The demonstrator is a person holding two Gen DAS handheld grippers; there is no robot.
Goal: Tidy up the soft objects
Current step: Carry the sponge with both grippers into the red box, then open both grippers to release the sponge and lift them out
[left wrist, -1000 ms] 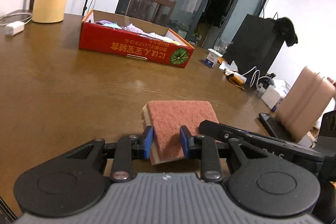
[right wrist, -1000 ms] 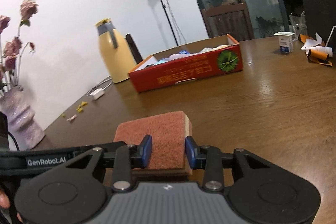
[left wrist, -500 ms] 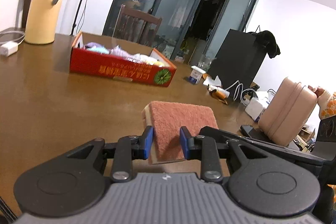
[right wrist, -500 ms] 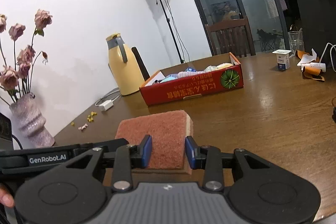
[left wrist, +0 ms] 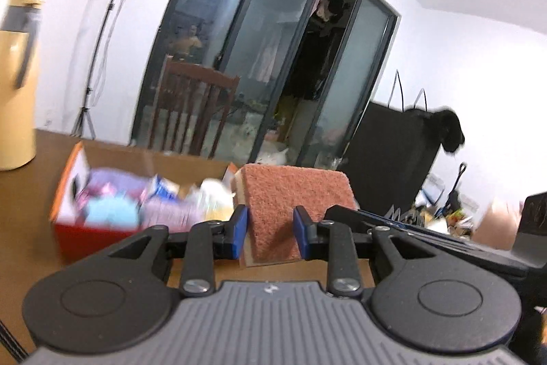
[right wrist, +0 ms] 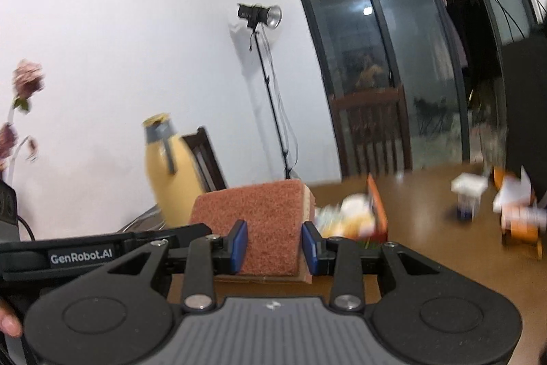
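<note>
A sponge [left wrist: 294, 194] with a rust-red scouring face and pale foam underside hangs above the brown table [right wrist: 444, 262]. My left gripper [left wrist: 270, 228] is shut on its near end, blue pads pressing both sides. In the right wrist view my right gripper [right wrist: 273, 245] is likewise shut on a sponge [right wrist: 263, 214] of the same look. Each gripper's black body shows beside the other's sponge: right gripper [left wrist: 410, 225], left gripper [right wrist: 102, 245]. The red cardboard box [left wrist: 78, 231] of soft items lies just ahead and below, blurred.
A yellow thermos [right wrist: 167, 173] stands at the table's left, near dried flowers [right wrist: 24, 84]. A small carton [right wrist: 468, 194] and orange-white wrappers [right wrist: 516, 214] lie at the right. Behind are a wooden chair [left wrist: 191, 112], a light stand [right wrist: 259, 16] and glass doors.
Both grippers rose off the table with the sponge and went forward toward the red box, which is now close below. The views tilted upward and blurred. Both grips stayed the same.
</note>
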